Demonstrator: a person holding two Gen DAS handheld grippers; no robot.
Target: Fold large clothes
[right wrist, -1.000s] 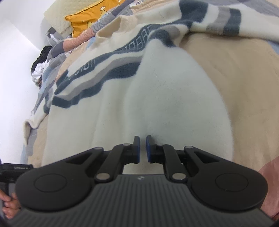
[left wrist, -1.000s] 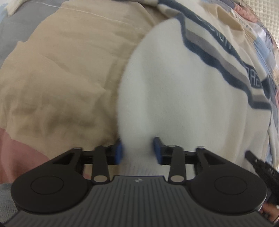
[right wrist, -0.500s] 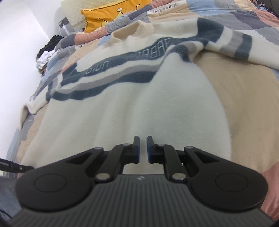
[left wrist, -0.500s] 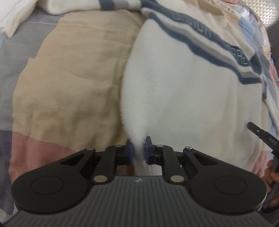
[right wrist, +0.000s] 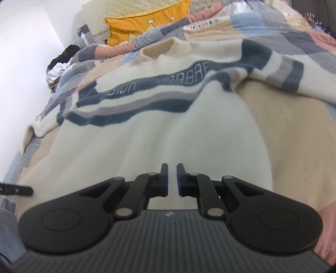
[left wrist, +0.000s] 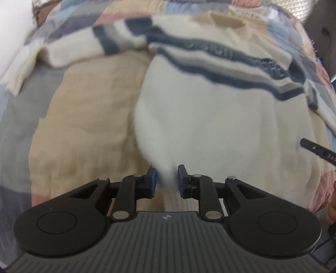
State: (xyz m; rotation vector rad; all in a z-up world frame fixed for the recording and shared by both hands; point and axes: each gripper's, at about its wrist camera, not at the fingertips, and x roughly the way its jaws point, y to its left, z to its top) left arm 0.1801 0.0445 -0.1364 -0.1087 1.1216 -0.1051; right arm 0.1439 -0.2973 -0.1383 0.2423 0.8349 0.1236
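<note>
A large cream sweater (left wrist: 210,109) with dark blue and grey stripes lies spread on a patchwork bed; it also shows in the right wrist view (right wrist: 147,130). My left gripper (left wrist: 164,178) is at the hem's left corner, jaws slightly apart with a fold of the hem between them. My right gripper (right wrist: 172,178) is at the hem's other side, jaws nearly closed on the hem edge. One sleeve (left wrist: 84,48) stretches out to the left in the left wrist view.
The patchwork quilt (left wrist: 84,109) covers the bed. A yellow pillow (right wrist: 147,23) and a cream pillow (right wrist: 117,8) lie at the head. A heap of dark and white clothes (right wrist: 58,67) sits by the white wall. The other gripper's tip (left wrist: 315,149) shows at right.
My left gripper closed on the hem corner, then its jaws eased slightly apart. Both grippers have pulled back and up, so more of the sweater and bed shows.
</note>
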